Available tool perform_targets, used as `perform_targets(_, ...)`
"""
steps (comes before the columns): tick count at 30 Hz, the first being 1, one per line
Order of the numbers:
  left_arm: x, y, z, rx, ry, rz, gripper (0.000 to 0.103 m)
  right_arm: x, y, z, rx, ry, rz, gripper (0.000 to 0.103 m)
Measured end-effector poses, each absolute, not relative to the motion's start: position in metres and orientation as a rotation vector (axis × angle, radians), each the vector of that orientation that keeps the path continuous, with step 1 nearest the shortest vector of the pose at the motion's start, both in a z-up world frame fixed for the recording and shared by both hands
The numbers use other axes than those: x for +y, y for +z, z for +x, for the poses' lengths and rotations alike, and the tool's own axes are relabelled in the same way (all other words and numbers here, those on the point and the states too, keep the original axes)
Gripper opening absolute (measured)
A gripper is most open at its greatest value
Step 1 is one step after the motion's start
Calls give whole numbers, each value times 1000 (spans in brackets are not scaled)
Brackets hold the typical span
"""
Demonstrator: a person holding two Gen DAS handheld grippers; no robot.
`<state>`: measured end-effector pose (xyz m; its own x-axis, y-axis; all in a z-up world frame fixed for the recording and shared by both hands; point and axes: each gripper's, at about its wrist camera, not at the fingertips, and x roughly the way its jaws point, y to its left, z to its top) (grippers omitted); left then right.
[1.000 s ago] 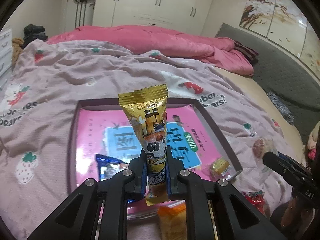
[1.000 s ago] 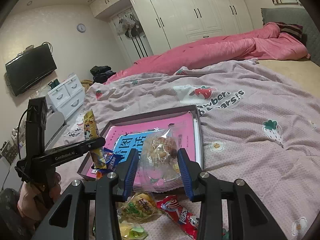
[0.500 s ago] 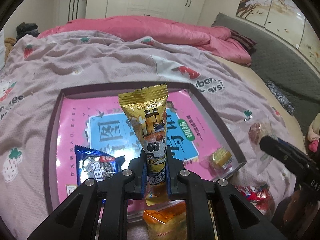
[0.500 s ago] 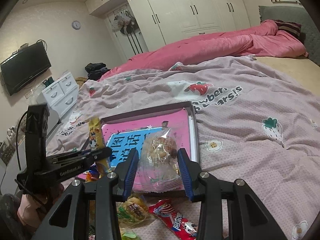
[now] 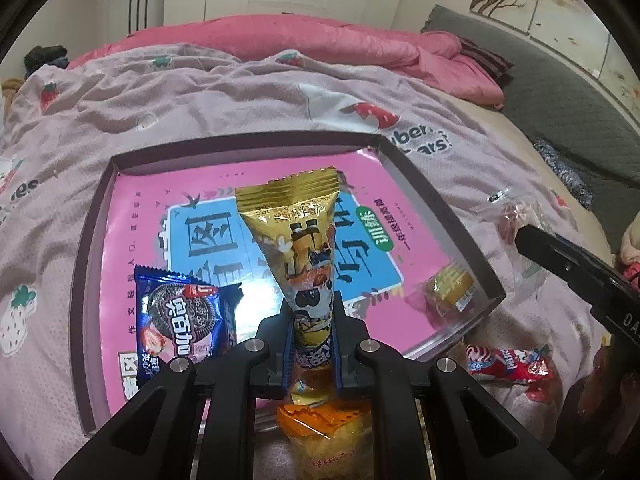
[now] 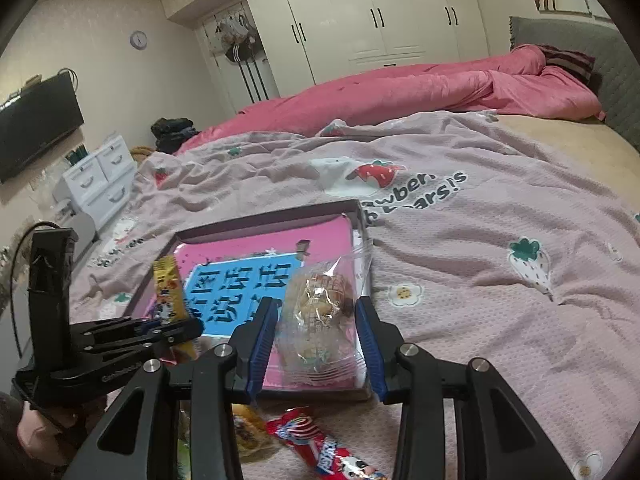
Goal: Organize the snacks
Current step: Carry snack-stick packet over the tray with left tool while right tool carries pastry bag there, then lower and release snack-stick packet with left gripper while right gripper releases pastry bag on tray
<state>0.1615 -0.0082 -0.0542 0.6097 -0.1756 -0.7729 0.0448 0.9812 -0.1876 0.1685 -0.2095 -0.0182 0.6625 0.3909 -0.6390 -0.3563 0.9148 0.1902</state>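
My left gripper (image 5: 311, 316) is shut on a gold cone-shaped snack packet (image 5: 298, 236), held upright over the near edge of the shallow dark tray (image 5: 90, 248) with a pink and blue book cover inside. From the right wrist view the left gripper (image 6: 176, 330) and its gold packet (image 6: 170, 292) hang at the tray's left corner. My right gripper (image 6: 318, 334) is shut on a clear bag with a brown pastry (image 6: 320, 312), over the tray's (image 6: 264, 218) near right corner. A blue cookie packet (image 5: 180, 316) and a small gold-wrapped snack (image 5: 448, 292) lie in the tray.
A red wrapped snack (image 5: 508, 364) and an orange packet (image 5: 328, 428) lie on the strawberry-print blanket (image 6: 480, 240) just in front of the tray. More packets (image 6: 248, 432) sit near the bed edge. A pink duvet (image 6: 400, 88) is heaped at the far side.
My left gripper has sunk toward the tray with the gold packet, so the tray and the blue cookie packet look closer. The right gripper keeps the pastry bag almost still.
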Motion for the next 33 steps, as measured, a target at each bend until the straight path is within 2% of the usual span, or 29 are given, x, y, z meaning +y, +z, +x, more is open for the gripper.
perform_targets(33,-7,-62,161,980,-163,-181,17,-181,-46,180,792,406,-135,41)
